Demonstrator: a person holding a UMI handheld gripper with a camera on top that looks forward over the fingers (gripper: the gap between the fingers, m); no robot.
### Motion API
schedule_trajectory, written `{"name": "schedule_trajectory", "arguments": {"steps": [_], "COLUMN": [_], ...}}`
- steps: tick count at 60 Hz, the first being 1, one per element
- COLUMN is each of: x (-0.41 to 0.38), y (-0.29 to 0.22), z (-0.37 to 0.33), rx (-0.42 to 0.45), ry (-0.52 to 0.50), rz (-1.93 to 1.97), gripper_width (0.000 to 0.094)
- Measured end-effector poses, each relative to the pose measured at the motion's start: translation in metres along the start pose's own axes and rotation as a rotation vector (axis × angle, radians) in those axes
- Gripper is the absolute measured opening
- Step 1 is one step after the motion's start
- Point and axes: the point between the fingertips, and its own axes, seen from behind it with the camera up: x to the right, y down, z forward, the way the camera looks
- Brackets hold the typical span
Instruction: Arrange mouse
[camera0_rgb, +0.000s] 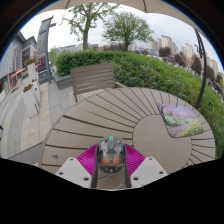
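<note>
A small translucent mouse with a grey body, a green spot at its front and an orange glow inside sits between my gripper's two fingers. The magenta pads press against both its sides, so the gripper is shut on it. It is held above the near edge of a round wooden slatted table. A mouse pad with a purple and green picture lies on the table's right side, well beyond the fingers.
A wooden slatted chair stands behind the table. A green hedge runs behind it. Paved ground and another bench lie to the left. Trees and buildings stand far off.
</note>
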Motion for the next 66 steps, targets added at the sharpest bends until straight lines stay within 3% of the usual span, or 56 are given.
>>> {"name": "schedule_trajectory", "arguments": {"steps": [14, 24, 32, 44, 54, 57, 60, 62, 66], "x": [0.09, 0.212, 0.295, 0.349, 0.355, 0.352, 0.35, 0.351, 0.347], "y": [-0.104, -0.16, -0.146, -0.095, -0.076, -0.074, -0.073, -0.074, -0.077], "z": [-0.052, -0.011, 0.051, 0.119, 0.129, 0.125, 0.113, 0.104, 0.072], "rx": [0.109, 0.136, 0.084, -0.014, -0.038, -0.062, -0.083, -0.09, -0.093], "ry": [-0.001, 0.073, 0.124, 0.136, 0.118, 0.105, 0.102, 0.11, 0.124], "rz": [0.083, 0.111, 0.095, 0.121, 0.14, 0.15, 0.16, 0.156, 0.144], "gripper_width": [0.0379, 0.0379, 0.0393, 0.0402, 0.0498, 0.0621, 0.0867, 0.0829, 0.0845]}}
